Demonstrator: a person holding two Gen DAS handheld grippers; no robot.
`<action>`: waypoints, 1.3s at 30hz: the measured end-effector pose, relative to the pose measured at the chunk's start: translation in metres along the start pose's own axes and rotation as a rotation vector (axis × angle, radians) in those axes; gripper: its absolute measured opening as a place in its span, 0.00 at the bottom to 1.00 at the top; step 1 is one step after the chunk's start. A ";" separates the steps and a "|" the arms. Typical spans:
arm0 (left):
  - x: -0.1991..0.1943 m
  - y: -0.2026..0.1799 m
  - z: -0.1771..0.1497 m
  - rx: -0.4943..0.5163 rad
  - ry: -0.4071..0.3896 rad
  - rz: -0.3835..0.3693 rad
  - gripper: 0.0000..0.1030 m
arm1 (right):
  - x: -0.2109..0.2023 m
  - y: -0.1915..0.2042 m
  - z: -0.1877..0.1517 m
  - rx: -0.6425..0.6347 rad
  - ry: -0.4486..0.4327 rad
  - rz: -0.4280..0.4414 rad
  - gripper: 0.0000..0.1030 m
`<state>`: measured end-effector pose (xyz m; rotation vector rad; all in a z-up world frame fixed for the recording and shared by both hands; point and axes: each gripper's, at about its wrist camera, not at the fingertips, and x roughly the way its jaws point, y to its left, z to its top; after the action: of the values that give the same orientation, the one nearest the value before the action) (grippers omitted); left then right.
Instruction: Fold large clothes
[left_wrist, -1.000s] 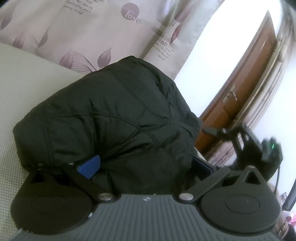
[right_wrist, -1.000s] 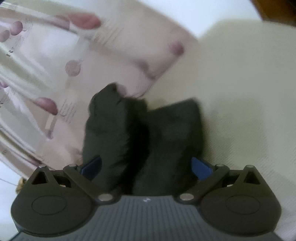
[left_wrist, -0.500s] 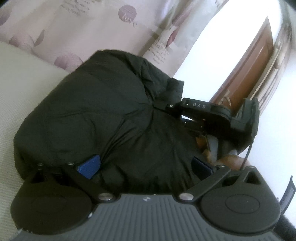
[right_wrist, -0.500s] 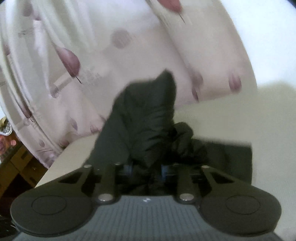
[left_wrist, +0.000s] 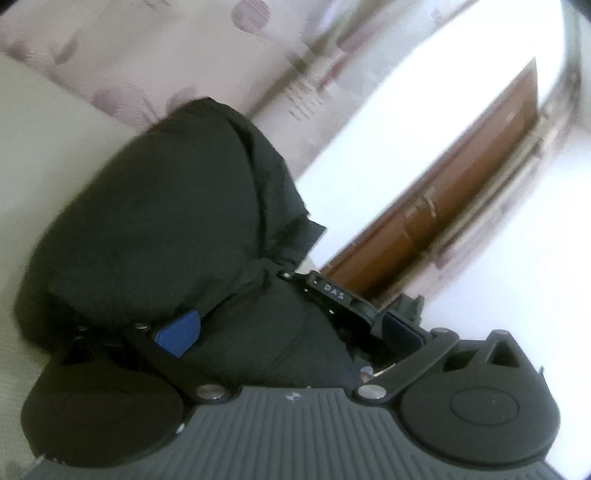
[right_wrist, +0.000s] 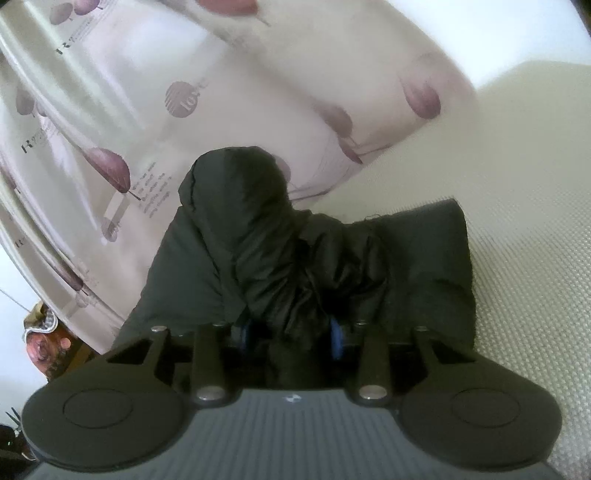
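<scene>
A black puffy jacket (left_wrist: 166, 221) lies bunched on a cream mattress (left_wrist: 33, 140). My left gripper (left_wrist: 290, 325) stands wide open, with the jacket's near bulk filling the space between its blue pads (left_wrist: 177, 332). In the right wrist view, my right gripper (right_wrist: 290, 332) has its pads (right_wrist: 335, 338) pressed on a raised fold of the jacket (right_wrist: 258, 240), and its jaws are opening. The left wrist view shows the right gripper (left_wrist: 295, 277) biting into the jacket's right edge. The rest of the jacket behind the fold is hidden.
A pale curtain with purple leaf prints (right_wrist: 147, 110) hangs just behind the mattress. A brown wooden door (left_wrist: 461, 206) and white wall stand to the right. Bare mattress (right_wrist: 524, 258) stretches right of the jacket. Clutter (right_wrist: 40, 332) sits low at the left.
The right gripper narrowed from wide open onto a fold of the jacket and pulled it up. In the left view it came in from the right, then dropped lower and nearer.
</scene>
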<state>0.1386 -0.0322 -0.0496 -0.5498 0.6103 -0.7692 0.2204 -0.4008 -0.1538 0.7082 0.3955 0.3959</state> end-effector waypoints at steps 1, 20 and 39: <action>0.006 -0.001 0.000 0.018 0.012 0.008 0.99 | -0.002 0.003 0.002 -0.002 0.002 -0.008 0.39; 0.043 -0.014 -0.028 0.237 0.084 0.099 0.99 | 0.021 0.201 0.013 -0.921 -0.033 -0.311 0.39; 0.037 -0.024 -0.026 0.217 0.120 0.004 0.97 | 0.042 0.047 0.007 -0.530 0.094 -0.319 0.36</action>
<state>0.1311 -0.0809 -0.0630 -0.3048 0.6289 -0.8568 0.2492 -0.3524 -0.1258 0.1059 0.4597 0.2152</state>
